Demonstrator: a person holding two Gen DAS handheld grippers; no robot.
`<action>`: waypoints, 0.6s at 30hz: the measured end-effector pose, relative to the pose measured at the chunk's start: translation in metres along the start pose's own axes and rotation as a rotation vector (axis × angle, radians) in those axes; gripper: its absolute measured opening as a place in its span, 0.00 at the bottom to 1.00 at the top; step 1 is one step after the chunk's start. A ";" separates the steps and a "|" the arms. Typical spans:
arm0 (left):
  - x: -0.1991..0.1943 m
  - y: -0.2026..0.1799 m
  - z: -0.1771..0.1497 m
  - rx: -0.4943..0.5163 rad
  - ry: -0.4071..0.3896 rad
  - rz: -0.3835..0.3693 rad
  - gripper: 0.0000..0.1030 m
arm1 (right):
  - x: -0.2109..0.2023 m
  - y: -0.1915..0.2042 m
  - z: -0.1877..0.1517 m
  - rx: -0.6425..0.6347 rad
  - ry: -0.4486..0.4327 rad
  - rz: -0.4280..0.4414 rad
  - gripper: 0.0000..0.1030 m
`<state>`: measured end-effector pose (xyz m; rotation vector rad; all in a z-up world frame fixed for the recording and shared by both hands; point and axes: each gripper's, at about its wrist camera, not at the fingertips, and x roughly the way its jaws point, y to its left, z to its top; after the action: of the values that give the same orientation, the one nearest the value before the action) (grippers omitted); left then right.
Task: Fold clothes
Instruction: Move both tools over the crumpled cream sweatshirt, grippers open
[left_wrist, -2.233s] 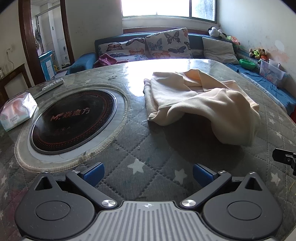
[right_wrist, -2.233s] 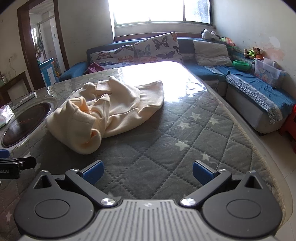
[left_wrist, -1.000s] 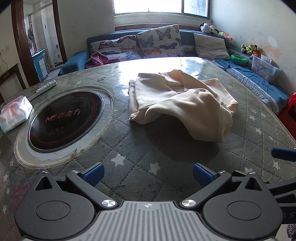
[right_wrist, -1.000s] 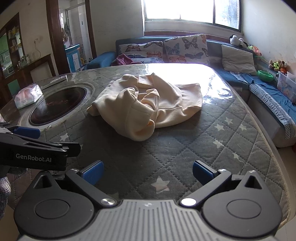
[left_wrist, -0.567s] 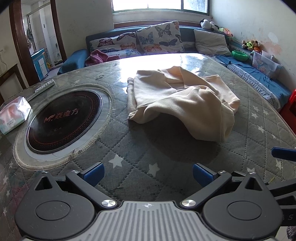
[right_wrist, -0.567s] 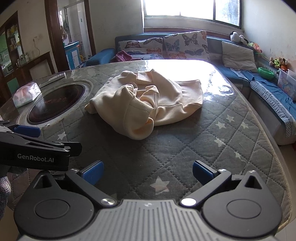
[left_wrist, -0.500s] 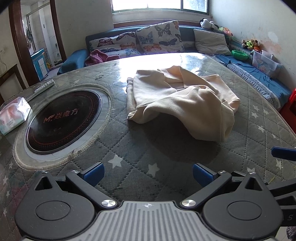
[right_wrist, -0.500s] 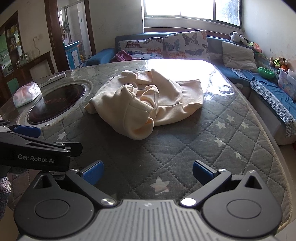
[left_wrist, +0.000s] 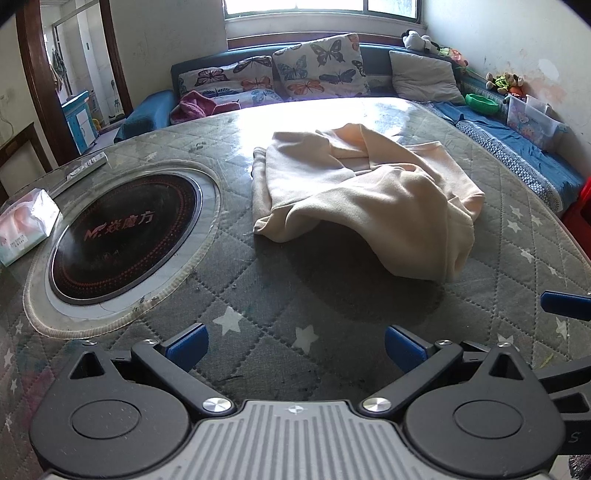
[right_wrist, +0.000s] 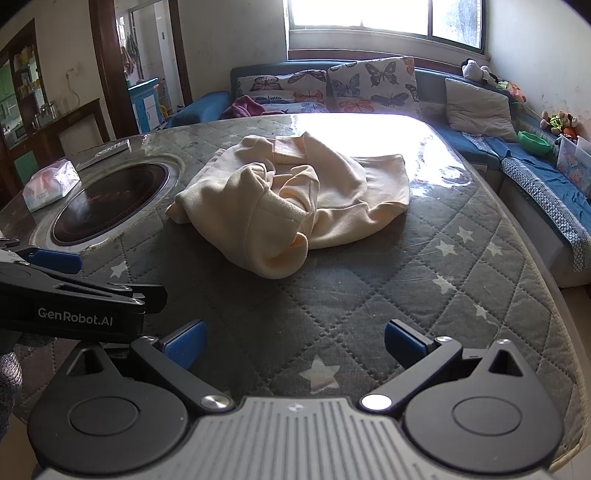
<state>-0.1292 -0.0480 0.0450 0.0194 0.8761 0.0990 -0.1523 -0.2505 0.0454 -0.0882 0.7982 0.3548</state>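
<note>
Ahead, a crumpled cream garment (left_wrist: 365, 206) lies beside the round cooktop (left_wrist: 123, 236); both the left gripper (left_wrist: 293, 341) and right gripper (right_wrist: 293, 341), fingers apart and empty, should first spread it flat.

Round cooktop (left_wrist: 123, 232) set into quilted counter (left_wrist: 280, 295); tissue pack (left_wrist: 24, 225) beside it; butterfly cushions (left_wrist: 317, 66) behind.

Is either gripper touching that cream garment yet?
Apart. Both wrist views show bare quilted cover between the open left gripper, right gripper and the cream garment.
</note>
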 end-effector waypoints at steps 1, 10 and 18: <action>0.001 0.000 0.000 -0.002 0.002 0.000 1.00 | 0.000 0.000 0.000 -0.001 0.001 0.000 1.00; 0.004 0.001 0.002 -0.006 0.009 0.005 1.00 | 0.003 0.001 0.002 -0.003 0.007 -0.002 1.00; 0.007 0.003 0.003 -0.015 0.020 0.006 1.00 | 0.005 0.002 0.004 -0.007 0.015 -0.004 1.00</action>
<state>-0.1228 -0.0444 0.0421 0.0075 0.8955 0.1116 -0.1471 -0.2461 0.0444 -0.0990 0.8112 0.3536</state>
